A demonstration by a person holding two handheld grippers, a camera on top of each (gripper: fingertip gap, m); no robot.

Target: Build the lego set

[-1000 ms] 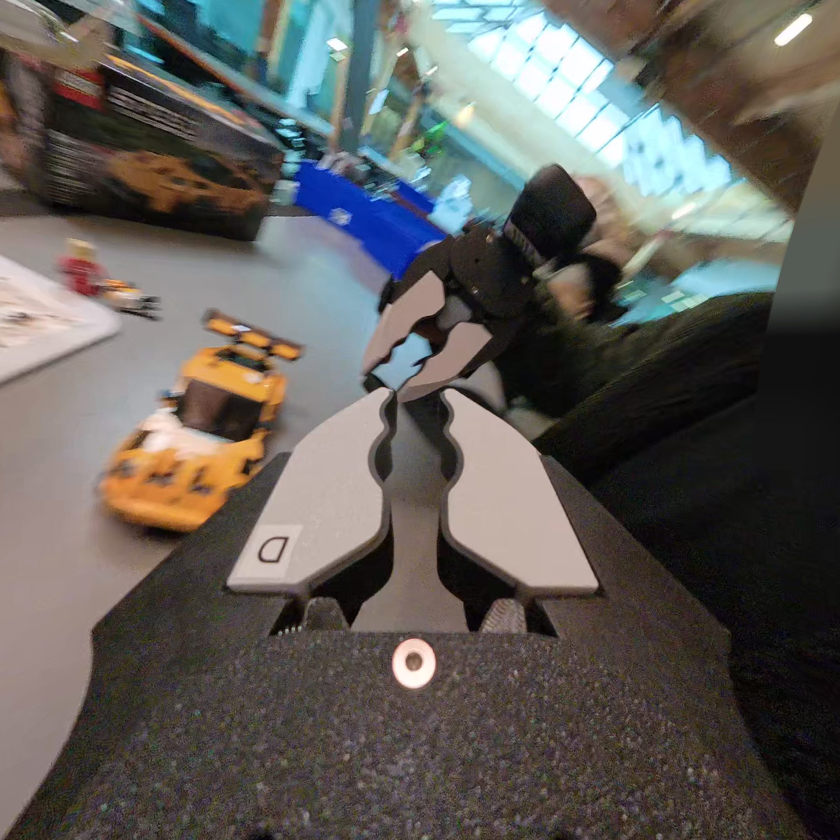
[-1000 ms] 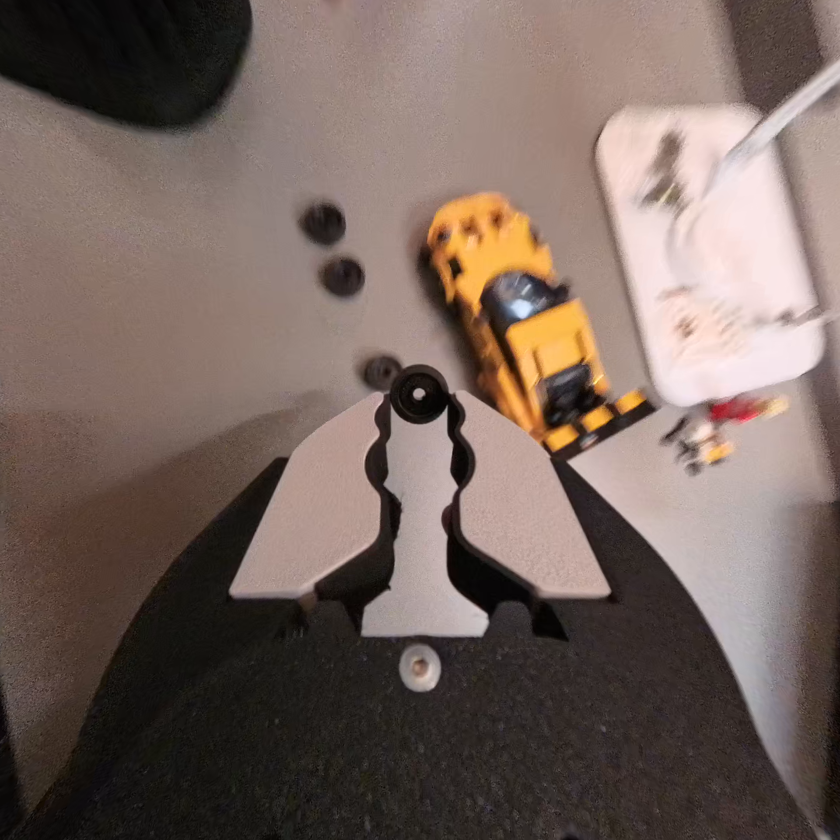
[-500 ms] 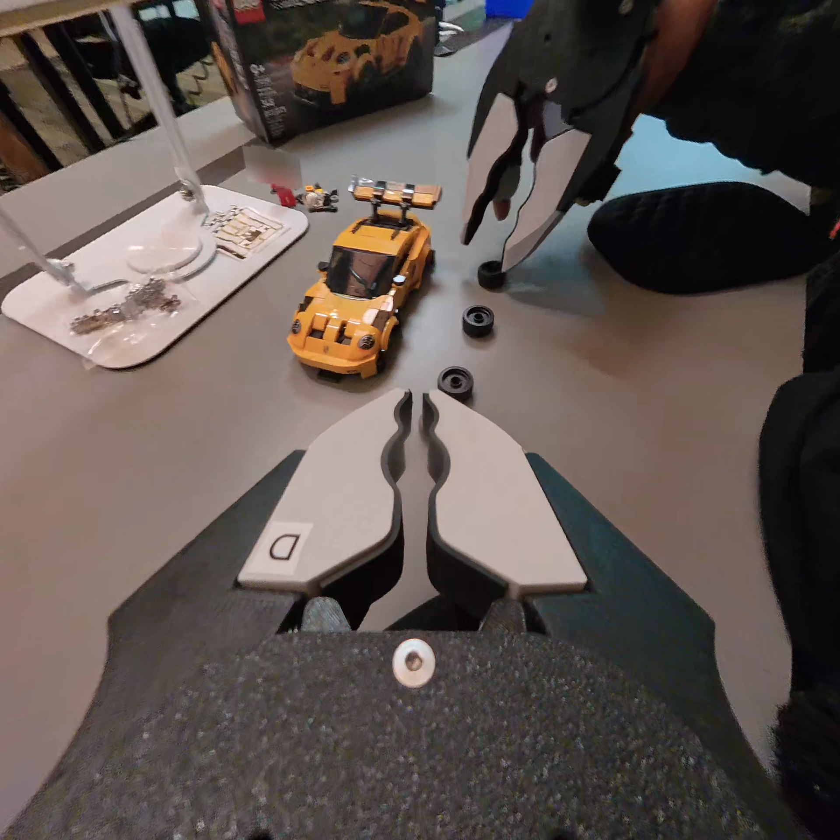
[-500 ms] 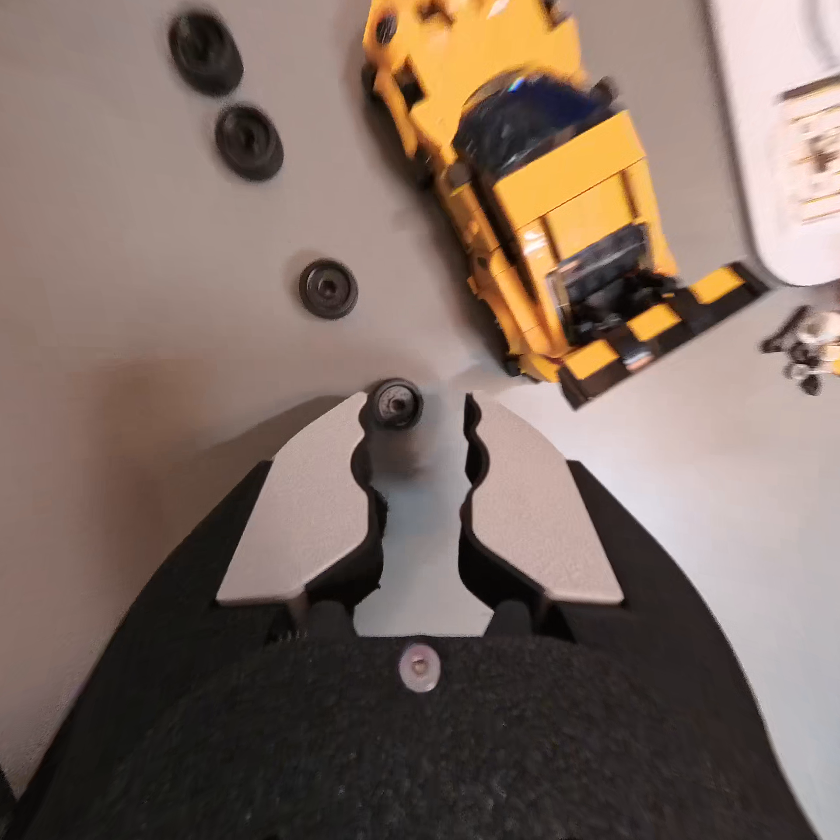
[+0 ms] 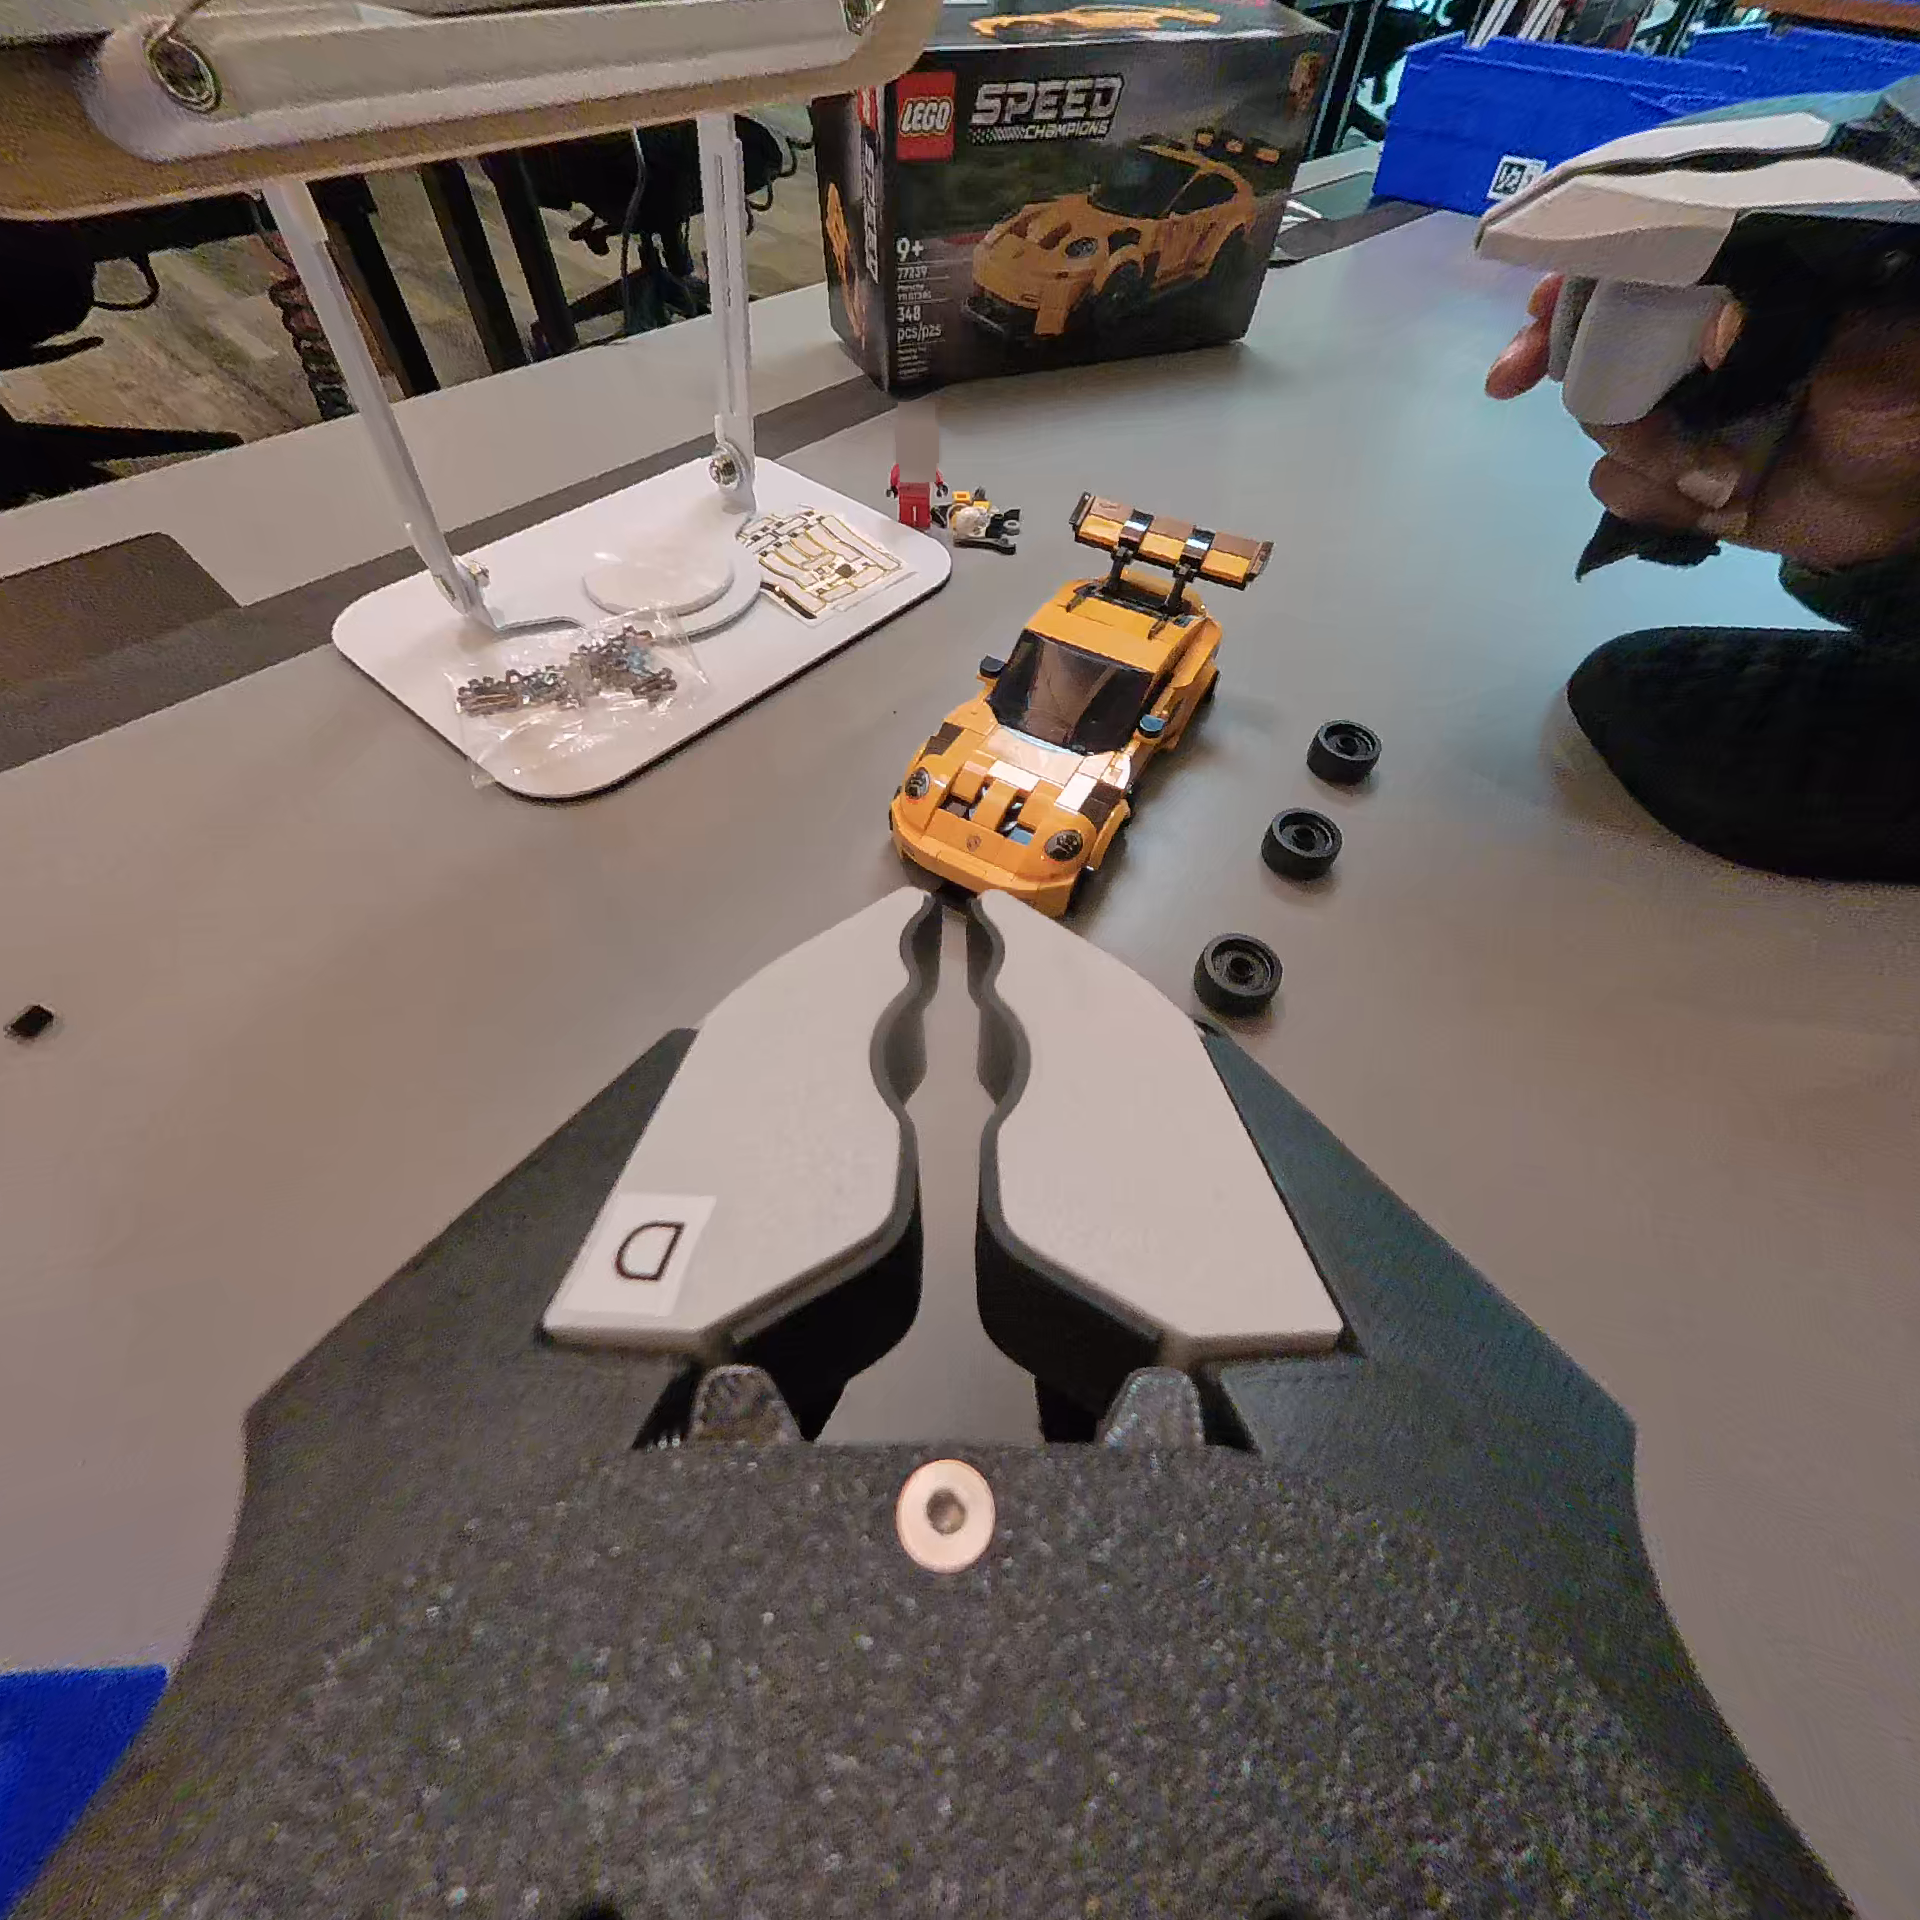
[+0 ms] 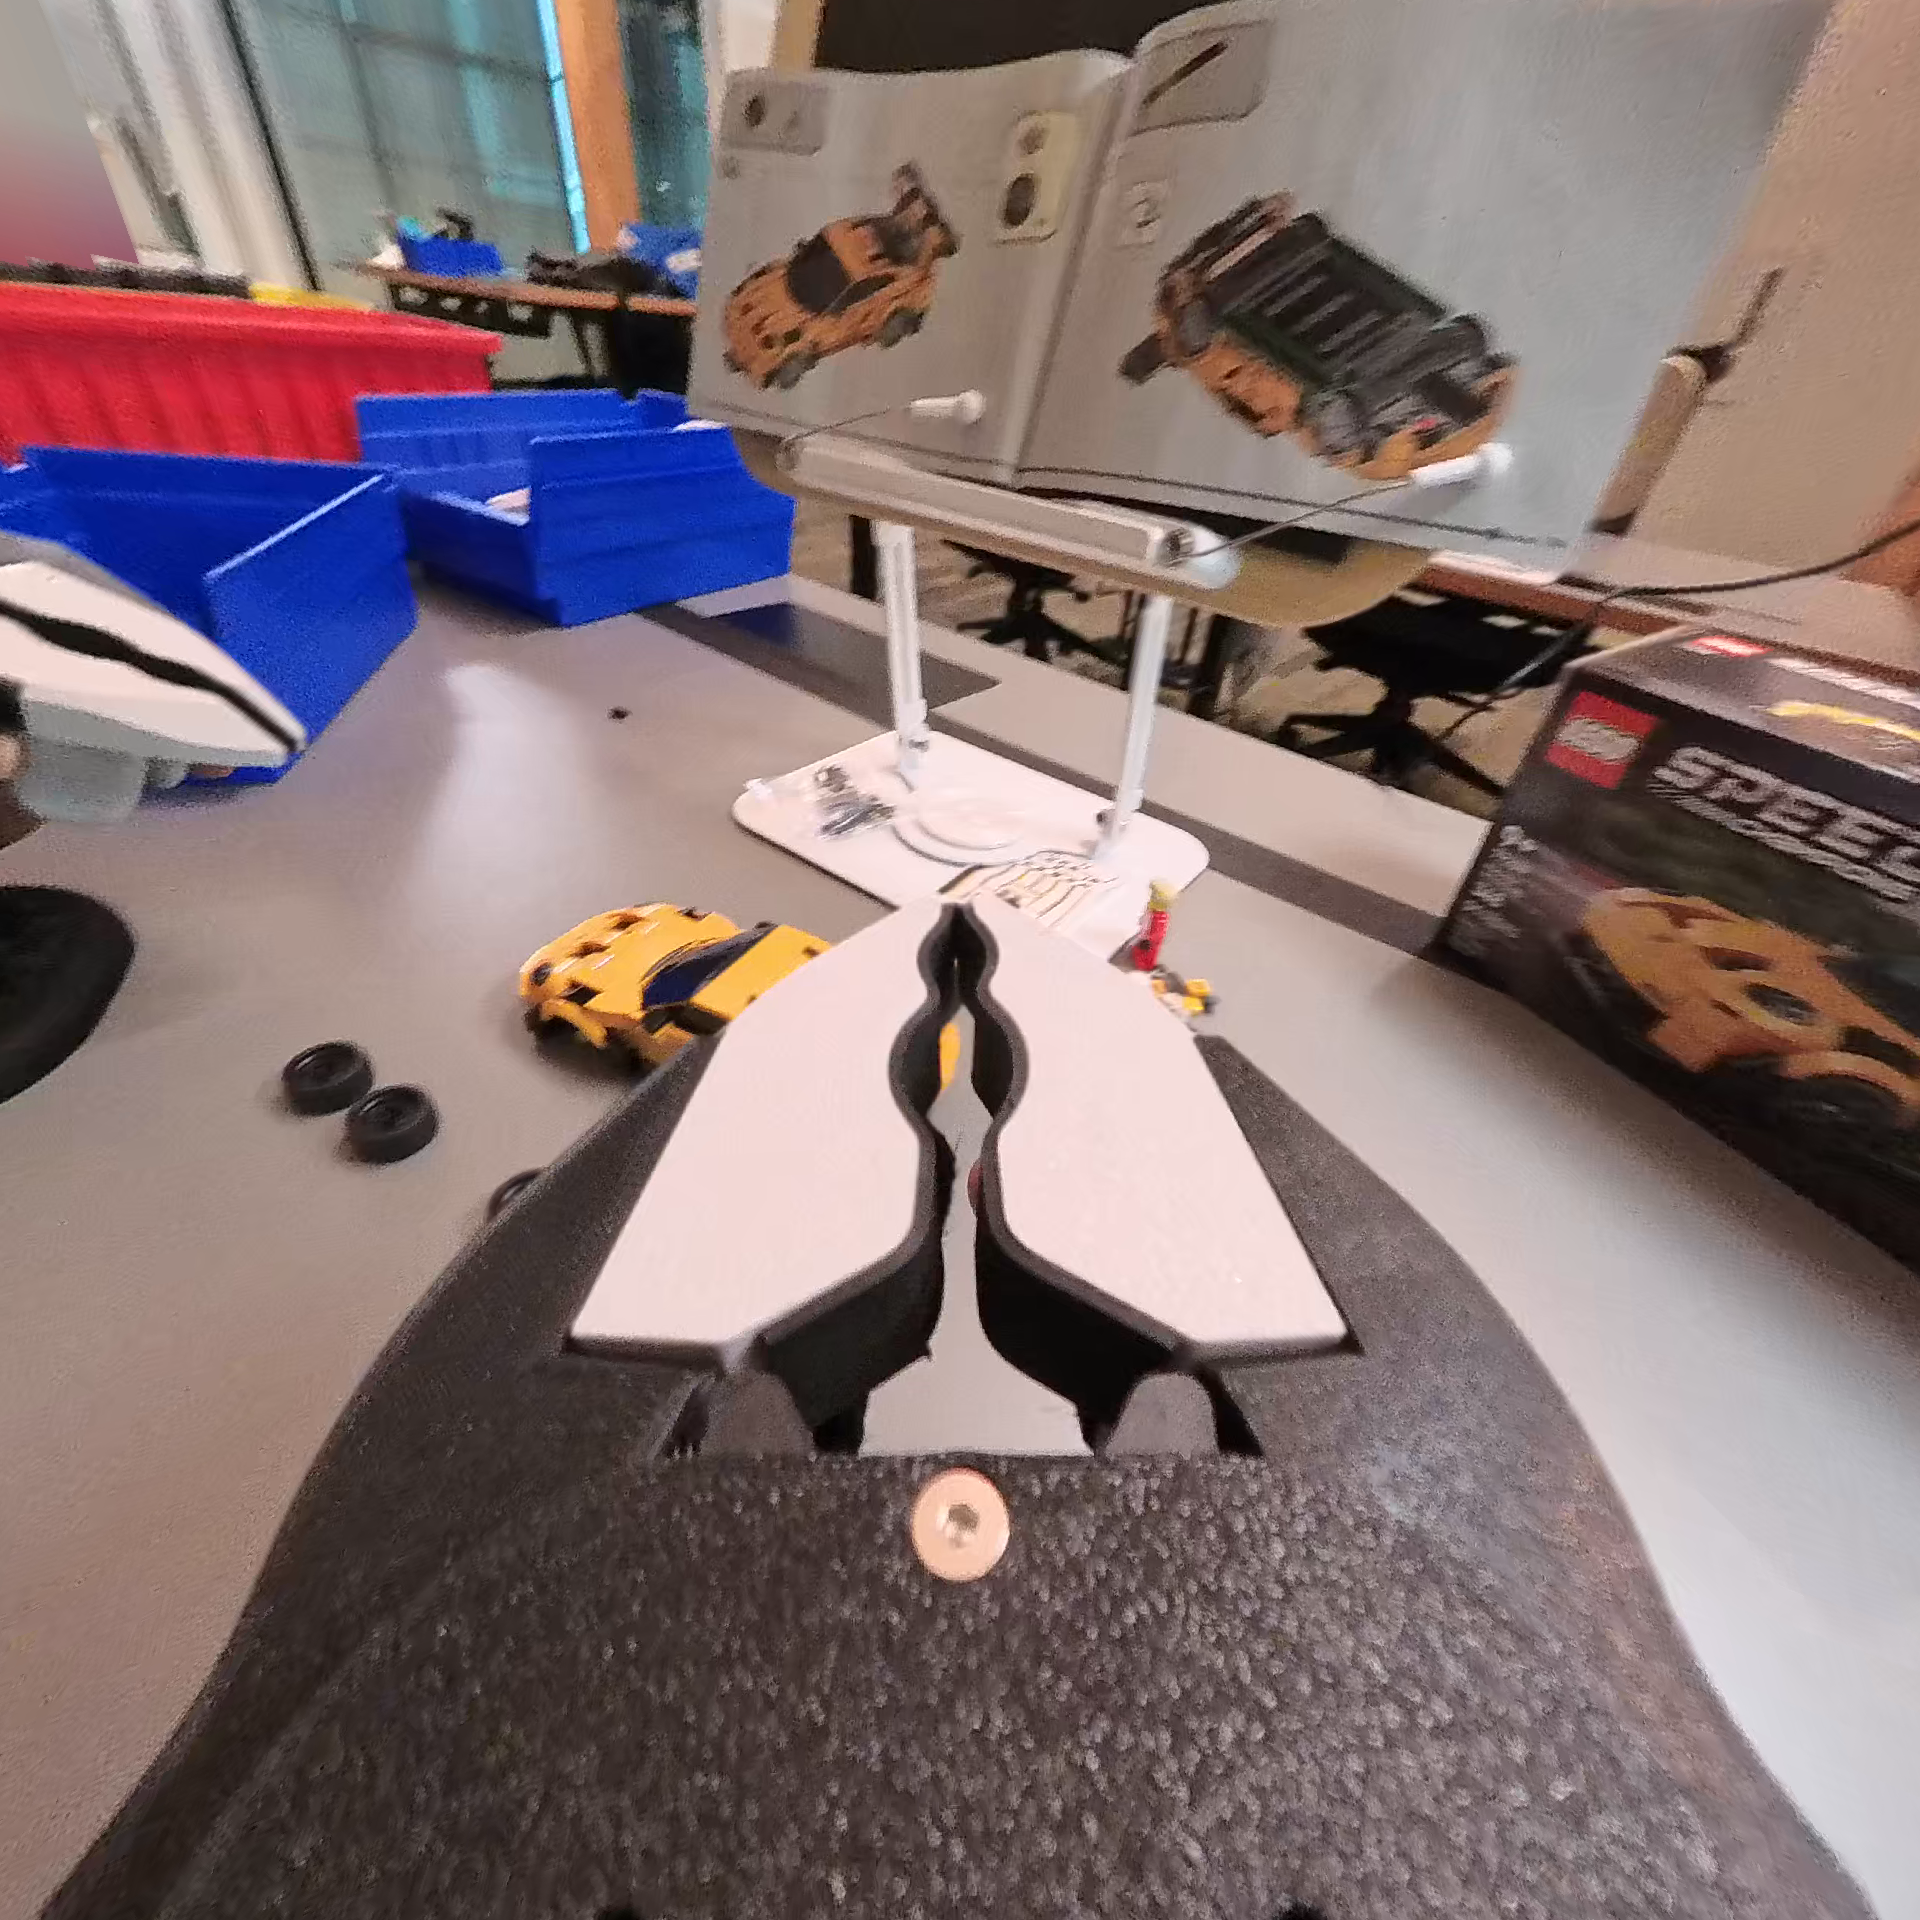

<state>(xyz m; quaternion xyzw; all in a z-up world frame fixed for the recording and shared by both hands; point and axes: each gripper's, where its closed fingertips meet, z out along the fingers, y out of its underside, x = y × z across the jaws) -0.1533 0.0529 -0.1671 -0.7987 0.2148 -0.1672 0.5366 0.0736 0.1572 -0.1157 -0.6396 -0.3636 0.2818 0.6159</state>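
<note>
A yellow Lego car [image 5: 1070, 717] without wheels sits on the grey table [image 5: 312, 987], nose toward my left gripper [image 5: 951, 906]. That gripper is shut with only a thin slit and is empty, just short of the car's front. Three black wheels [image 5: 1301, 842] lie in a row to the car's right. My right gripper [image 6: 956, 916] is shut and empty, raised above the table. The car [image 6: 644, 977] lies partly behind its fingers, with two wheels [image 6: 358, 1099] to the left. The right gripper also shows at the top right of the left wrist view [image 5: 1662, 208], held by a hand.
A white stand [image 5: 623, 623] holds the instruction booklet [image 6: 1143, 312]; its base carries a bag of small parts [image 5: 571, 675]. A minifigure [image 5: 914, 499] and the set's box [image 5: 1060, 187] stand behind the car. Blue bins [image 6: 582, 499] sit at the table's far edge. The gap from one gripper's tips to the other's is roughly 25 cm.
My right gripper set a black wheel on the table beside the others, let go, then lifted away and closed empty. My left gripper closed and swung down to face the car's nose.
</note>
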